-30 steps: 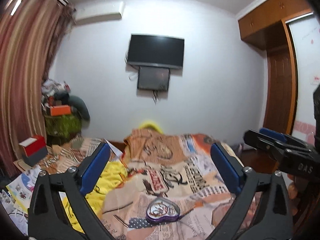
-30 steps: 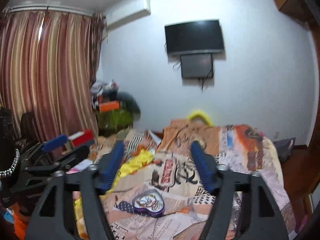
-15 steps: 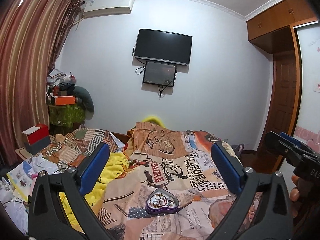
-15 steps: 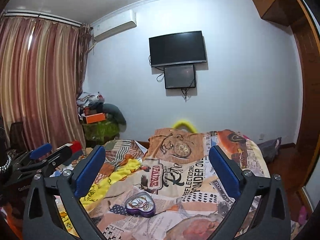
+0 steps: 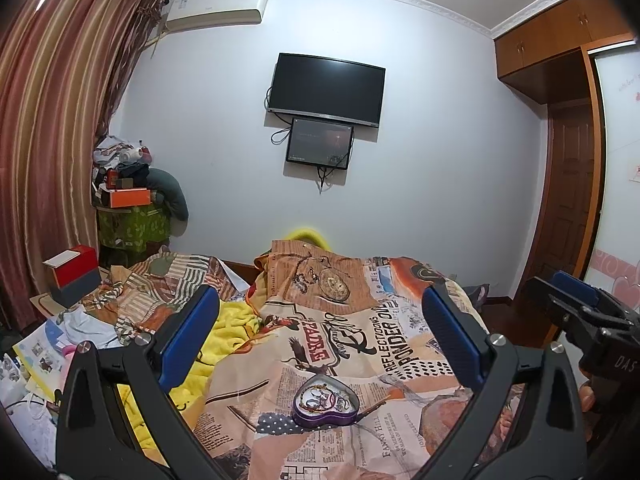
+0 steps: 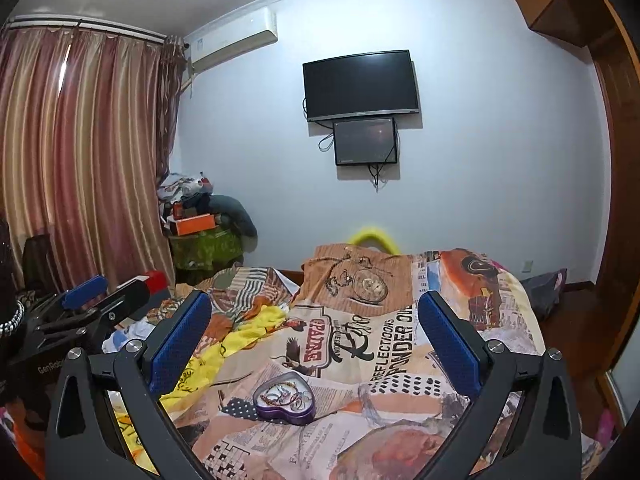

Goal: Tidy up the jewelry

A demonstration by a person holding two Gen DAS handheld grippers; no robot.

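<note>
A purple heart-shaped tin (image 5: 325, 400) holding several bracelets and rings lies open on the bed's newspaper-print blanket (image 5: 360, 340). It also shows in the right wrist view (image 6: 285, 399). My left gripper (image 5: 320, 334) is open and empty, held above and short of the tin. My right gripper (image 6: 314, 330) is open and empty, also above the tin. Each gripper shows at the edge of the other's view: the right one (image 5: 576, 312) and the left one (image 6: 92, 300).
A yellow blanket (image 5: 224, 344) lies bunched left of the tin. Papers and small items (image 5: 36, 360) clutter the left side. A red and grey box (image 5: 74, 276) sits further left. A wooden wardrobe and door (image 5: 568, 200) stand on the right.
Both grippers have tilted up and steadied, so the tin sits lower in both views. The right gripper's jaws have opened wider. Nothing on the bed has moved.
</note>
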